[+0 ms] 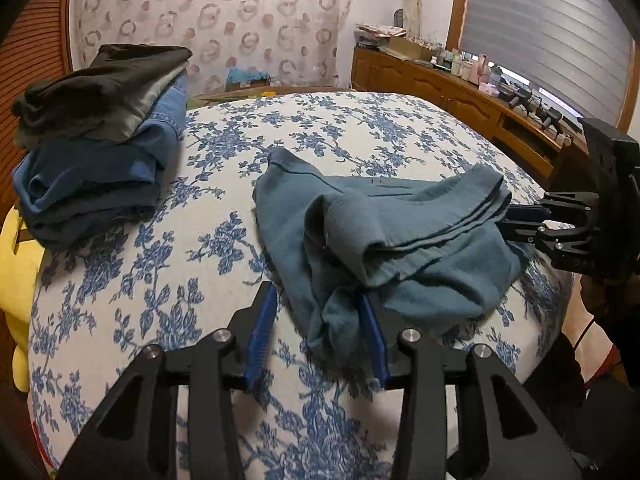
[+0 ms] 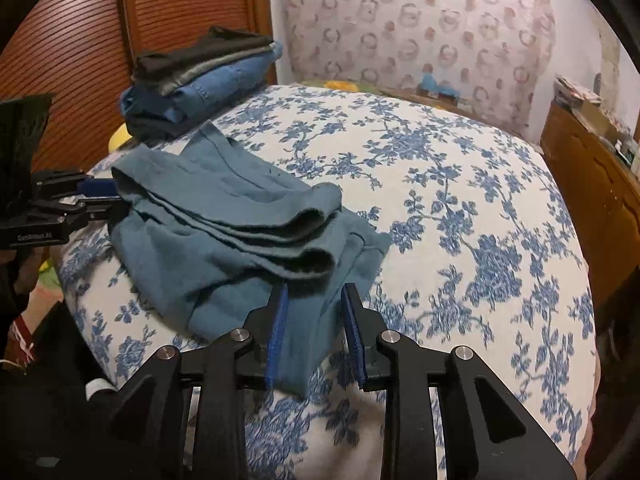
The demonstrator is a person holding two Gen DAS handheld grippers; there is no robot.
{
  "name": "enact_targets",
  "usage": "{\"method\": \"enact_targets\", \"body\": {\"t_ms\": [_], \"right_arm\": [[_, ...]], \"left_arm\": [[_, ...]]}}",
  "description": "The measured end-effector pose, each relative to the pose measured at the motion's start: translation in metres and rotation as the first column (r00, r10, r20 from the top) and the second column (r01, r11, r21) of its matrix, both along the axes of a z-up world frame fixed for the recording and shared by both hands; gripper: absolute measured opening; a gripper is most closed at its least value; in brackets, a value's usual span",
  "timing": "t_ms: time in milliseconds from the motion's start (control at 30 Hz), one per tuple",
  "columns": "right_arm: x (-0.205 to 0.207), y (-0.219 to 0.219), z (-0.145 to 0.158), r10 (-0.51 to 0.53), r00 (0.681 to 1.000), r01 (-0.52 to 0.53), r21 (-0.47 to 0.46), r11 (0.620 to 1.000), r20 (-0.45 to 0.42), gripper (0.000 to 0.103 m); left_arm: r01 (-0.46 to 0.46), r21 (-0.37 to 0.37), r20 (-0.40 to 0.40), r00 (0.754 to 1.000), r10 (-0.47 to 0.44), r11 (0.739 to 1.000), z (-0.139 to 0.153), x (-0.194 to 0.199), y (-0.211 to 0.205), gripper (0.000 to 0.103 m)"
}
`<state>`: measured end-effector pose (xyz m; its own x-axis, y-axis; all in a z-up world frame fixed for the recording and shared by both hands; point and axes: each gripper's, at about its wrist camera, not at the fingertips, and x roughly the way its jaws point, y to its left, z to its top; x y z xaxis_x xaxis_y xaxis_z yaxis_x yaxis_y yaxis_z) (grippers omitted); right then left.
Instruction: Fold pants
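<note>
Teal pants lie loosely folded and bunched on the bed, also seen in the right wrist view. My left gripper is open at the pants' near corner. A wad of cloth sits between its blue pads, leaning on the right pad, with a gap on the left. My right gripper is open too, its pads straddling a flat edge of the pants without pressing it. Each gripper shows in the other's view at the opposite end of the pants: the right gripper and the left gripper.
The bed has a white cover with blue flowers. A stack of folded clothes sits at its far left corner. A yellow plush lies off the left edge. A wooden cabinet with clutter runs along the right.
</note>
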<state>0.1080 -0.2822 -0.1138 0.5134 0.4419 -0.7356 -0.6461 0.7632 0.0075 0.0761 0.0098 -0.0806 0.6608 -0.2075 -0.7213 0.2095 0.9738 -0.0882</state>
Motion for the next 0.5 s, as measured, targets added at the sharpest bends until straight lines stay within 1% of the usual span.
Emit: {"method": "enact_targets", "body": {"t_ms": [133,233,333,500], "right_arm": [[0.009,0.005,-0.003,0.005,1.0,-0.005,-0.018,1.0,-0.001,0.029],[0.015,0.008,0.0,0.005,1.0,-0.004,-0.028,1.0,0.013,0.029],[0.023,0.01,0.005,0.004,1.0,-0.003,-0.034,0.999,0.026,0.029],[0.037,0.016,0.01,0.023,0.999,-0.021,-0.039,0.999,0.036,0.03]], "left_arm": [[0.007,-0.002,0.0,1.0,-0.007,1.0,0.002,0.008,-0.001,0.04],[0.009,-0.011,0.012,1.0,-0.009,1.0,0.008,0.014,-0.001,0.04],[0.017,-0.003,0.026,1.0,-0.017,1.0,0.013,0.022,-0.005,0.04],[0.015,-0.013,0.018,1.0,-0.014,1.0,0.014,0.041,-0.006,0.04]]}}
